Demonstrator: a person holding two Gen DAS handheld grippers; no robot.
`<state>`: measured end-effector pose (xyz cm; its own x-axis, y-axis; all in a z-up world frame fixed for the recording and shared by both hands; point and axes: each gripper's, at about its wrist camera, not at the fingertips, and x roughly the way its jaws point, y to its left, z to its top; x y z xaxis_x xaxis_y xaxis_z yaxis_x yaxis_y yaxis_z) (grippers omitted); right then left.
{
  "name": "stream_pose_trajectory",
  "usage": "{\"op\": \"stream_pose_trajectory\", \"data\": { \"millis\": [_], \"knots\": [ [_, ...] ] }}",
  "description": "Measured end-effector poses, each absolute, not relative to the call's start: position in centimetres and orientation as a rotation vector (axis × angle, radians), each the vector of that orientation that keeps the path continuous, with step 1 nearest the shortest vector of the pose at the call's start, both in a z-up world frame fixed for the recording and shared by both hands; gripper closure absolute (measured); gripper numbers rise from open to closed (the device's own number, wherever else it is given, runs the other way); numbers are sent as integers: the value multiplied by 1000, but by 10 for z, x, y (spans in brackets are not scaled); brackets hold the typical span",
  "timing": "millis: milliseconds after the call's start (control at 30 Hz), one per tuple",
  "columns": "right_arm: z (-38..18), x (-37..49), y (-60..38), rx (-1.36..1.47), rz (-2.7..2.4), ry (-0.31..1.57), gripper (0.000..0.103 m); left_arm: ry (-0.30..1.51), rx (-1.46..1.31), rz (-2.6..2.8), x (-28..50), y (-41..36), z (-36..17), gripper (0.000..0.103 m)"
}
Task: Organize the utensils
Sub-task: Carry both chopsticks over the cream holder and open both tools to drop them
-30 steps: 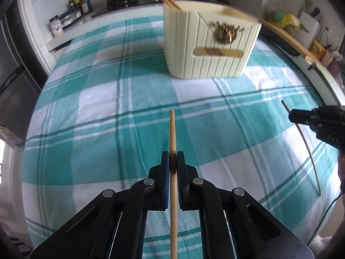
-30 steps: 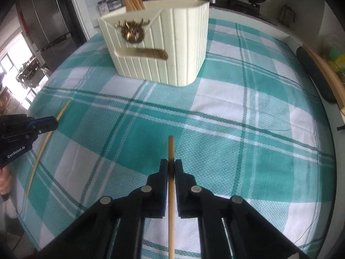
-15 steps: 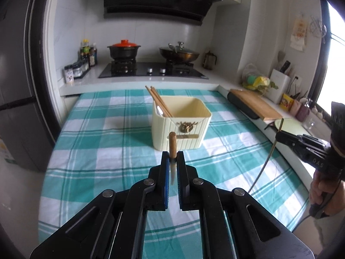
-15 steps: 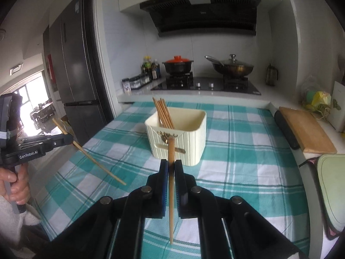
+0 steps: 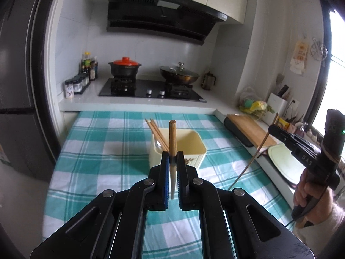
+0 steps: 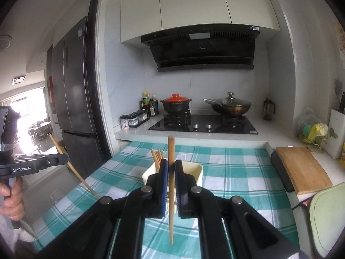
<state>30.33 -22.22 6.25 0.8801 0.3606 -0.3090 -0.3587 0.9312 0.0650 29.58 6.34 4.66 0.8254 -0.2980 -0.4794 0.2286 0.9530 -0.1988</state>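
The fingers of the left gripper (image 5: 172, 158) are pinching a wooden chopstick (image 5: 172, 136) near its thick end, which is standing upright above the pads. The fingers of the right gripper (image 6: 170, 168) are clamping a second chopstick (image 6: 171, 151) the same way, its thin end hanging down toward the checked cloth (image 6: 237, 172). Both are hovering above the cloth-covered counter, in front of the cream utensil holder (image 5: 194, 149), which is sitting about mid-counter and already carrying several chopsticks (image 5: 154, 129) leaning toward its far left corner. The grippers themselves are blocking the near wall of the holder in both views, so its front ornament is only partly showing.

Along the right edge of the counter a wooden cutting board (image 6: 301, 168) is lying, with a pale green mat (image 6: 327, 215) nearer. Beyond the far edge, a stovetop is carrying a black pot with a red lid (image 5: 125, 67) and a lidded wok (image 5: 179, 74); spice jars (image 5: 75, 84) are standing to its left. A hand (image 5: 310, 190) is gripping the right gripper's handle at the picture's edge, partly cut off. What lies inside the holder besides chopsticks is hard to make out.
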Motion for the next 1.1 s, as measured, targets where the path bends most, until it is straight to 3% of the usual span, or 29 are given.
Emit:
{"op": "stream_pose_trajectory", "data": {
  "millis": [233,433,767,933,967,1033,1100],
  "knots": [
    [103,354,-202,-20,379,210,97,423,-104,-263,339,54,97,99],
    [95,413,-181,-102,351,205,97,459,-110,-234,405,38,90,99],
    [0,524,-154,-168,429,626,97,741,-123,-220,499,19,4,99],
    [-32,549,-147,-92,472,726,95,797,-118,-195,519,16,-23,98],
    [-36,551,-148,-67,473,735,94,801,-118,-181,521,17,-26,95],
    [-38,551,-151,-6,480,735,78,794,-120,-169,517,21,-25,78],
    [-34,543,-159,51,478,700,54,738,-108,-153,505,28,-17,47]
  ]
}}
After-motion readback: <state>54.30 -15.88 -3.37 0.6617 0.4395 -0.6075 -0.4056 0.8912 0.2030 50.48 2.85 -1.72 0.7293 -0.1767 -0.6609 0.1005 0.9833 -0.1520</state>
